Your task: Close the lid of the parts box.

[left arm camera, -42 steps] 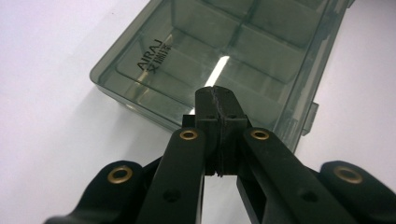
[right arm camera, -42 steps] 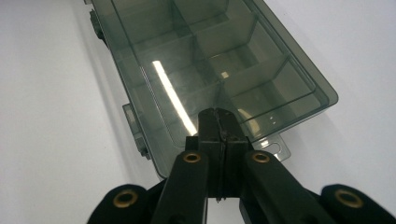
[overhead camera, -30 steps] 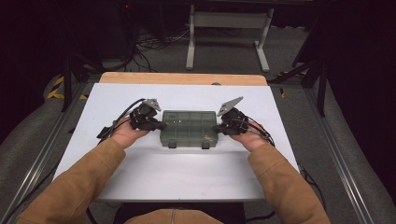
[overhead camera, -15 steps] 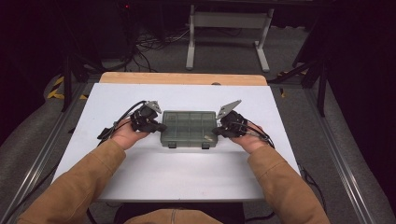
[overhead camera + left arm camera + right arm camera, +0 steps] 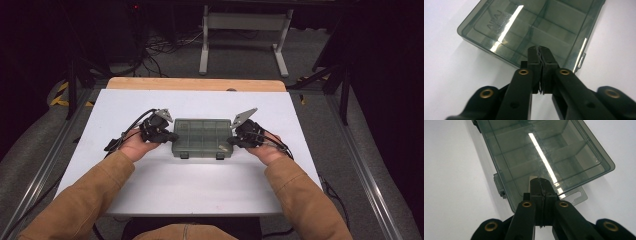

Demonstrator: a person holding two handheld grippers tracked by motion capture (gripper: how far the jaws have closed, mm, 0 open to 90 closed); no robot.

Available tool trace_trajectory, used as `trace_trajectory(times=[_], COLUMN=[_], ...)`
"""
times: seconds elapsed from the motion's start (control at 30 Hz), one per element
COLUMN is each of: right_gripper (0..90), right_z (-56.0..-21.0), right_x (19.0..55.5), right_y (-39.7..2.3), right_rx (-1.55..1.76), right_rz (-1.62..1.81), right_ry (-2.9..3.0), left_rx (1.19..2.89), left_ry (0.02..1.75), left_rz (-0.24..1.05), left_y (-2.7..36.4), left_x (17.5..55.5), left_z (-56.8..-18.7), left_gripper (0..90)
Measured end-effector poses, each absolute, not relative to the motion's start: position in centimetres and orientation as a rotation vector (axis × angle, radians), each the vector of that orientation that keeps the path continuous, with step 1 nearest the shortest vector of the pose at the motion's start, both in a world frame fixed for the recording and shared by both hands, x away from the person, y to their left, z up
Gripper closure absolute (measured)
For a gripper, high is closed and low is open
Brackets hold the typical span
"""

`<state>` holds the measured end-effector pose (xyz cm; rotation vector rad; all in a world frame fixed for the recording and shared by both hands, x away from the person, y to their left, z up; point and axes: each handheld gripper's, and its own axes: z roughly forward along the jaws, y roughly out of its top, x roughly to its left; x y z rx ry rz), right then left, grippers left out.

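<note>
A smoky see-through compartment box (image 5: 201, 137) lies closed at the middle of the white table (image 5: 200, 190), its dividers visible through the lid (image 5: 524, 25) (image 5: 544, 152). My left gripper (image 5: 172, 136) rests at the box's left end, its tips (image 5: 540, 50) over the lid's edge. Its jaws have just been opening by a hair; they still look together, with nothing between them. My right gripper (image 5: 231, 141) sits at the right end, tips (image 5: 540, 181) over the lid near the hang tab (image 5: 576, 196), jaws pressed together on nothing.
Two dark latches (image 5: 184, 155) sit on the box's near side. A wooden strip (image 5: 195, 84) borders the table's far edge. Beyond it stand a metal frame (image 5: 245, 30) and floor cables (image 5: 165, 45). Bare white table lies in front of the box.
</note>
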<state>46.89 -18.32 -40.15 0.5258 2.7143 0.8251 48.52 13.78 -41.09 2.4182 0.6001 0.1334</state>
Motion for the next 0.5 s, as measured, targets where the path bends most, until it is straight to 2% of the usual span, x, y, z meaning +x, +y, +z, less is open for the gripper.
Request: trace_trajectory(times=[0.1, 0.27, 0.3, 0.37, 0.4, 0.43, 0.47, 0.5], right_gripper=[88.8, 81.7, 72.9, 62.6, 62.6, 47.8, 47.8, 43.4], right_z=[-40.0, -39.6, -39.3, -39.0, -39.0, -38.5, -38.5, -38.4], right_x=[46.9, 46.7, 46.6, 46.5, 46.5, 46.4, 46.4, 46.3], right_y=[-18.3, -18.3, -18.4, -18.5, -18.5, -18.7, -18.7, -18.8], right_rx=[0.538, 0.542, 0.543, 0.563, 0.563, 0.594, 0.594, 0.606], right_rz=[0.836, 0.877, 0.915, 0.952, 0.952, 1.016, 1.016, 1.037], right_ry=[2.707, 2.690, 2.672, 2.661, 2.661, 2.643, 2.643, 2.639], left_rx=[2.408, 2.365, 2.347, 2.323, 2.323, 2.292, 2.292, 2.275], left_ry=[0.597, 0.592, 0.586, 0.596, 0.596, 0.597, 0.597, 0.597], left_rz=[0.136, 0.149, 0.149, 0.164, 0.164, 0.163, 0.163, 0.168], left_y=[13.8, 14.1, 14.2, 14.3, 14.3, 14.6, 14.6, 14.8], left_x=[48.4, 48.2, 48.0, 47.8, 47.8, 47.6, 47.6, 47.5], left_z=[-41.0, -40.4, -40.2, -39.9, -39.9, -39.7, -39.7, -39.5], left_gripper=[80.2, 71.9, 64.8, 55.4, 50.3, 43.9, 40.0, 40.0])
